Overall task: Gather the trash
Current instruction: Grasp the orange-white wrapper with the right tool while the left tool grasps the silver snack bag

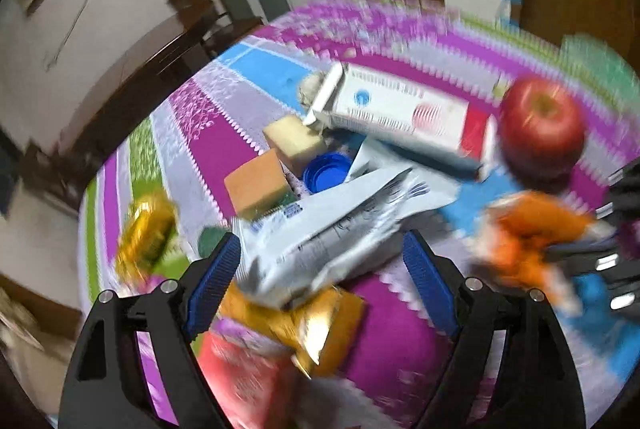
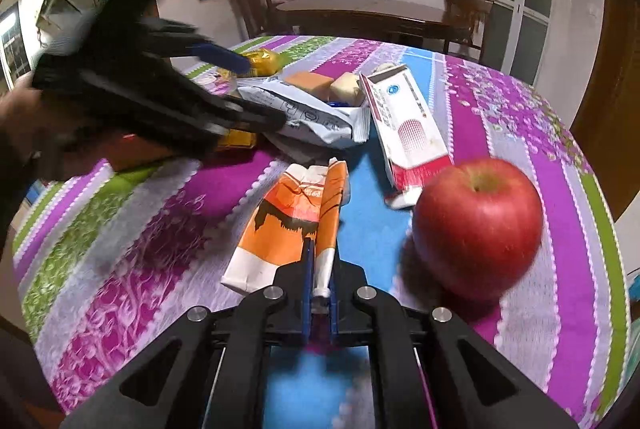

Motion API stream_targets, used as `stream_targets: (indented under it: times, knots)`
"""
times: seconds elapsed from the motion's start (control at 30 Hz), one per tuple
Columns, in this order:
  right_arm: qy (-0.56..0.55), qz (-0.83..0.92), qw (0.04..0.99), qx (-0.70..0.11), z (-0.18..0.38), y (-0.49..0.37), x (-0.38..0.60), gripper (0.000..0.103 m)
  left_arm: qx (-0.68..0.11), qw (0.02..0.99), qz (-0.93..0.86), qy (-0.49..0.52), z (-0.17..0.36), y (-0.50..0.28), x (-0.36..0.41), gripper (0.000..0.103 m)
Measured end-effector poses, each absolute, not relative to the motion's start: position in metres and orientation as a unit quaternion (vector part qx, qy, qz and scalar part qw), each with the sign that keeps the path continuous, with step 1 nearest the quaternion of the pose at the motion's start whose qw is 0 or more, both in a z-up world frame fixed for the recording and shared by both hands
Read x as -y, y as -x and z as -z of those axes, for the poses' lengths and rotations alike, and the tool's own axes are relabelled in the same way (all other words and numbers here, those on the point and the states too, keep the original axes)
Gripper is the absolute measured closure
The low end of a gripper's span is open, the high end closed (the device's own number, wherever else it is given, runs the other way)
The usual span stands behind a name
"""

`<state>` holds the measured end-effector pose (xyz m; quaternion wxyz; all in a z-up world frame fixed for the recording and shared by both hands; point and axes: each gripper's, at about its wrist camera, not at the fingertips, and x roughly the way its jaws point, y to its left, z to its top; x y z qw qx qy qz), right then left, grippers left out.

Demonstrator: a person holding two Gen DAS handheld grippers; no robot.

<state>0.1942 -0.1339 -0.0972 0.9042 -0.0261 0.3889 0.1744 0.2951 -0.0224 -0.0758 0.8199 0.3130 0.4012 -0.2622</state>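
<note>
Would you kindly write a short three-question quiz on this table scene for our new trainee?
1. True or false: the right gripper is shut on the orange wrapper.
2. What does the open left gripper straddle? A) apple B) white packet C) blue cap
3. Fill in: the white-and-red box lies ___ on the tablecloth.

Key: 1 true; 2 B; 3 flat.

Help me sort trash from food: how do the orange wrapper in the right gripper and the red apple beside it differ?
The orange wrapper is flat, crumpled and printed orange and white; the red apple is round, smooth and whole. The wrapper is pinched at one end by the shut right gripper; the apple sits free, untouched. The wrapper looks empty, so likely trash; the apple looks uneaten. Both rest on the striped tablecloth.
</note>
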Motion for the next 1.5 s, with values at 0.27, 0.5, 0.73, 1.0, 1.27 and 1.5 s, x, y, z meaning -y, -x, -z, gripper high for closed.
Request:
stream_targets:
  times: [0.27, 0.5, 0.73, 1.0, 1.27, 1.5]
  knots:
    - [-0.037, -0.153, 0.904, -0.398, 0.097, -0.2, 0.183, 0.095, -0.406, 0.804, 0.262, -0.347, 0.096, -0.298, 0.038, 0.032]
    - [-0.051, -0.16, 0.899, -0.404, 0.1, -0.196, 0.192, 0.093, -0.421, 0.797, 0.283, -0.328, 0.098, -0.275, 0.051, 0.058]
    - [-0.067, -0.187, 0.892, -0.406, 0.101, -0.18, 0.196, 0.093, -0.42, 0.811, 0.288, -0.289, 0.096, -0.265, 0.054, 0.053]
    - [-0.062, -0.182, 0.903, -0.385, 0.093, -0.152, 0.196, 0.094, -0.41, 0.835, 0.263, -0.255, 0.091, -0.256, 0.059, 0.065]
    - [-0.029, -0.163, 0.932, -0.321, 0.069, -0.112, 0.189, 0.095, -0.394, 0.877, 0.235, -0.143, 0.068, -0.214, 0.022, 0.066]
    - [0.001, -0.15, 0.942, -0.3, 0.062, -0.09, 0.182, 0.095, -0.394, 0.887, 0.227, -0.075, 0.066, -0.176, -0.003, 0.066]
